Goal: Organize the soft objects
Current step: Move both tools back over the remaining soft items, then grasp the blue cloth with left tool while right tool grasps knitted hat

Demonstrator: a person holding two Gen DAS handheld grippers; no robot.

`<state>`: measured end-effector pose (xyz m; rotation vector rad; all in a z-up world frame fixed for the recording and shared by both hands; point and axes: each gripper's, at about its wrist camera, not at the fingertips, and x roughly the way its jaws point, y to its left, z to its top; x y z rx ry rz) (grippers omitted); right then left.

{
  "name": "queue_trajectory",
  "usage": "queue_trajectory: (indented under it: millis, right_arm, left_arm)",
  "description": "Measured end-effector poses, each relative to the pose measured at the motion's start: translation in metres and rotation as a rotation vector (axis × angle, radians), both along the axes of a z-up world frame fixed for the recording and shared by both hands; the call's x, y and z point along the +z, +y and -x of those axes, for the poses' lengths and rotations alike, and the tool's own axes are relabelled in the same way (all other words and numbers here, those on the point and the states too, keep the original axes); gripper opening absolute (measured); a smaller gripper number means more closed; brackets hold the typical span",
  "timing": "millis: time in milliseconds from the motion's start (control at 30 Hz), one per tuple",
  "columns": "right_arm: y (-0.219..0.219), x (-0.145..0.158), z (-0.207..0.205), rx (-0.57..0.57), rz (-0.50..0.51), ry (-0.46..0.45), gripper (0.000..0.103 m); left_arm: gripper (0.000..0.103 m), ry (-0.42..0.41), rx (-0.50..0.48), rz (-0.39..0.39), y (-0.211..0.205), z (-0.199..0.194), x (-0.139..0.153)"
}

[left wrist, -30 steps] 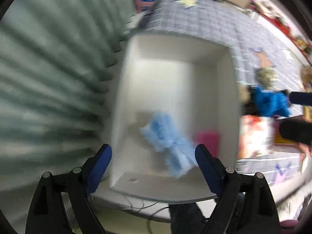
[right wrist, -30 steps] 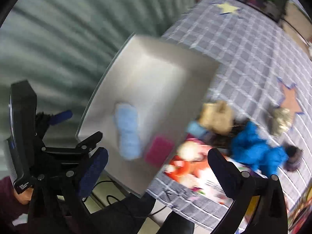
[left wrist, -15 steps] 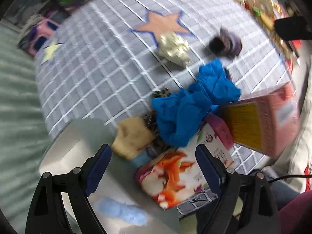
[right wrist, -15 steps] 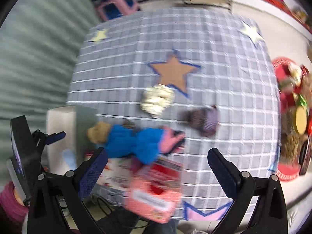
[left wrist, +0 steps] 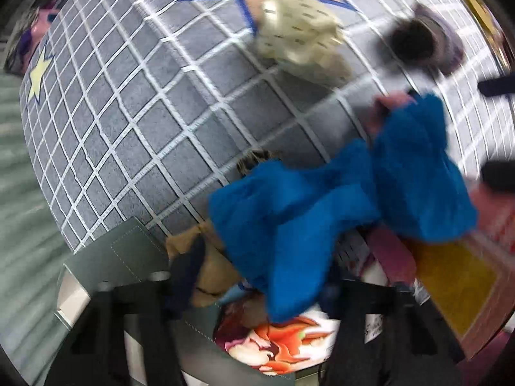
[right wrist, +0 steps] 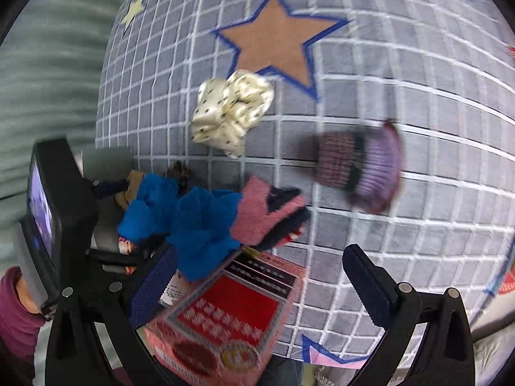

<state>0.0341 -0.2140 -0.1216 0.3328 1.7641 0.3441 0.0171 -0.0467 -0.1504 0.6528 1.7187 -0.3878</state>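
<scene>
A fluffy blue cloth (left wrist: 322,206) (right wrist: 193,222) lies on a pile at the mat's near edge. With it are a tan soft thing (left wrist: 212,273), a pink sock (right wrist: 260,215) and a leopard-print piece (left wrist: 254,160). My left gripper (left wrist: 257,286) points down over the pile with its jaws closing. The blue cloth's lower end and the tan thing are between the blurred fingers, and no clear pinch shows. My right gripper (right wrist: 260,283) hangs open over a pink box (right wrist: 222,321), holding nothing. A cream spotted cloth (right wrist: 231,109) and a purple knitted piece (right wrist: 360,167) lie apart on the mat.
The grey checked mat (left wrist: 128,112) carries a brown star (right wrist: 273,41). A grey-lined bin corner (left wrist: 122,254) sits at the left of the pile. A printed packet (left wrist: 283,344) lies under the blue cloth. A maroon sleeve (right wrist: 16,305) shows at the lower left.
Both views swung from the white bin, with its light blue cloth, over to the pile on the mat and dropped closer. The left fingers stand a little nearer together.
</scene>
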Motion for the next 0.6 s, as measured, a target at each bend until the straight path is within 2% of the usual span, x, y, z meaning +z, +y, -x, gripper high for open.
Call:
queue_trajectory:
  millis: [67,133,200,267,300,333,400,500,600]
  right_arm:
    - [0.006,-0.008,-0.003,0.039,-0.008,0.008,0.103]
    - [0.010,-0.012,-0.007,0.075,0.052,-0.013,0.103]
    - [0.003,-0.007,-0.014,0.084,0.161,-0.066,0.103]
    - [-0.017,0.004,-0.020,0.045,0.275,-0.144,0.103]
    - [-0.026,0.007,-0.023,0.020,0.294,-0.157,0.103]
    - [-0.038,0.009,-0.024,-0.016,0.301,-0.163,0.103]
    - [-0.055,0.005,-0.024,-0.070,0.282,-0.144,0.103]
    - [-0.059,-0.010,-0.022,-0.086,0.274,-0.118,0.103]
    - [-0.060,-0.024,-0.020,-0.106,0.278,-0.122,0.103]
  left_arm:
    - [0.038,-0.020,0.078,0.019,0.008,-0.020,0.003]
    - [0.038,-0.062,0.177,0.030,0.019,-0.045,0.009]
    - [0.038,-0.114,0.284,0.037,0.033,-0.073,0.016]
    - [0.039,-0.144,0.353,0.047,0.044,-0.091,0.021]
    - [0.046,-0.141,0.368,0.056,0.048,-0.096,0.022]
    - [0.058,-0.131,0.380,0.068,0.050,-0.098,0.024]
    - [0.074,-0.138,0.376,0.069,0.053,-0.098,0.027]
    - [0.076,-0.164,0.353,0.032,0.056,-0.093,0.025]
    - [0.076,-0.144,0.408,0.036,0.051,-0.089,0.005]
